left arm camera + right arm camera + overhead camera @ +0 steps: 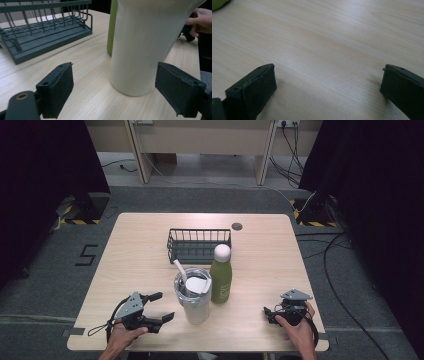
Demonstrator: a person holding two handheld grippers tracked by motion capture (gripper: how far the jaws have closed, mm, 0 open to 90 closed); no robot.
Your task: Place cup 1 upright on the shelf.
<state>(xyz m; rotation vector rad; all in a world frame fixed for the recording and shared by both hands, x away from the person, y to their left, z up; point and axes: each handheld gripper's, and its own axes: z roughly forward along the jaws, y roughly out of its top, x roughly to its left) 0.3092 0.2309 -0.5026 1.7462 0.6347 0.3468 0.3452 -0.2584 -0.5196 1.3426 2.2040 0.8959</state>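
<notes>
High view puts the person's left hand at the near left edge of the wooden table, forearm coming in from below, wrapped around the handle of the left gripper, which lies low and points right toward the white tumbler. Its jaws stand spread wide, one reaching up and away and the other along the near side, with nothing between them, and their tips stop just short of the tumbler's wall. The tumbler stands upright near the table's middle front, with a lid and a white straw leaning out toward the far left. Just beside it on the right, a green bottle with a white cap stands upright, close enough that I cannot tell whether the two touch. Behind both sits a dark wire basket. Left gripper view looks along the jaws at the tumbler, which rises between and slightly beyond the two black pads, untouched, with the bottle behind it and the basket to the left. The right hand rests at the near right edge, fingers curled over the right gripper, which points left, well apart from the bottle. Right gripper view shows its jaws parted wide over bare tabletop, gripping nothing.
</notes>
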